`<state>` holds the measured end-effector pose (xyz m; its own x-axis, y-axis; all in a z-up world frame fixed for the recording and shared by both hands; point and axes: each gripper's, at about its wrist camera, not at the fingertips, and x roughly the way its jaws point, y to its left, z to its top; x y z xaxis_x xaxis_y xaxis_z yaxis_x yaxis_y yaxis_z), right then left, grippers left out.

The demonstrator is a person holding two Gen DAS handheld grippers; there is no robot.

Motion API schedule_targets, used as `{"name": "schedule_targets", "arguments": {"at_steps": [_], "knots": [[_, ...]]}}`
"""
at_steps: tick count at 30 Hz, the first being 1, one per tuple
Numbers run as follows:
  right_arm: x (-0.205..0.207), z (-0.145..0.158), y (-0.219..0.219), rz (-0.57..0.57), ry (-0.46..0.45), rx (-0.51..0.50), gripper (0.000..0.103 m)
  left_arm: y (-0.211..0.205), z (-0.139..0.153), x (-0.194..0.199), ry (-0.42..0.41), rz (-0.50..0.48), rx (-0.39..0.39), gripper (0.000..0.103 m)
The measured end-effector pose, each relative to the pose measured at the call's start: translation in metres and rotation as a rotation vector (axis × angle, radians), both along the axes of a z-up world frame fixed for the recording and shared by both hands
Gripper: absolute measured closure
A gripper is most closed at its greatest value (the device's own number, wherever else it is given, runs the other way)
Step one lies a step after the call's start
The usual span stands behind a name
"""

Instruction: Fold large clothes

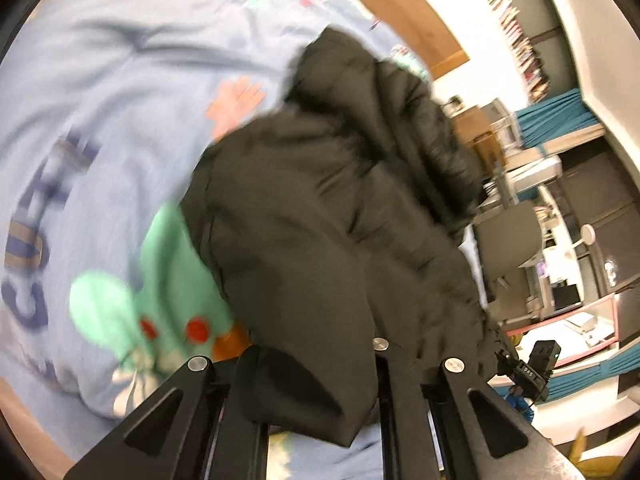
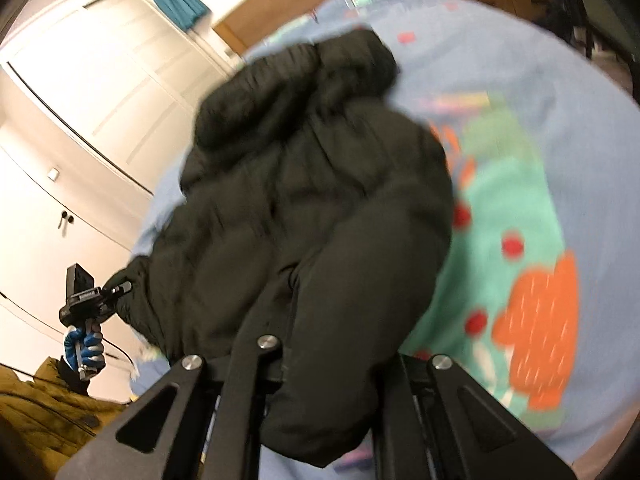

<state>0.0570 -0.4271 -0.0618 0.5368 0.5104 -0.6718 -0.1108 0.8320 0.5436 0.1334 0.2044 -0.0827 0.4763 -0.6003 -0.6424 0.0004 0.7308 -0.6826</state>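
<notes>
One black puffer jacket (image 1: 320,208), quilted, bunched, blurred

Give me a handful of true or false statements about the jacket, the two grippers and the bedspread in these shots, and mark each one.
1. The black puffer jacket is clamped by the left gripper. True.
2. The right gripper hangs open with nothing between its fingers. False: it is shut on a fold of the jacket.
3. The jacket lies over a light blue bedspread printed with green and orange shapes. True.
4. The bedspread is plain white. False: it is light blue, with large dark letters visible in the left wrist view.
5. The hand seen in the right wrist view, holding the other gripper's handle, wears a blue glove. True.
</notes>
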Motion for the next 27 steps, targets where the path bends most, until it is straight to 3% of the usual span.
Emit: {"name": "schedule_targets", "arguments": {"at_steps": [8,16,21,27], "knots": [[0.079,0.081,-0.004,-0.045,-0.176,0.006,0.094,0.005,0.072,0.087,-0.167,0.066,-0.109,0.092],[0.192,0.138,-0.025,-0.168,-0.296,0.119,0.094,-0.004,0.122,0.203,-0.292,0.12,-0.24,0.092],[0.287,0.136,-0.036,-0.264,-0.289,0.137,0.094,-0.023,0.112,0.298,-0.269,0.157,-0.189,0.091],[0.411,0.08,-0.037,-0.376,-0.179,0.082,0.094,-0.037,0.055,0.409,-0.157,0.226,-0.069,0.09]]}}
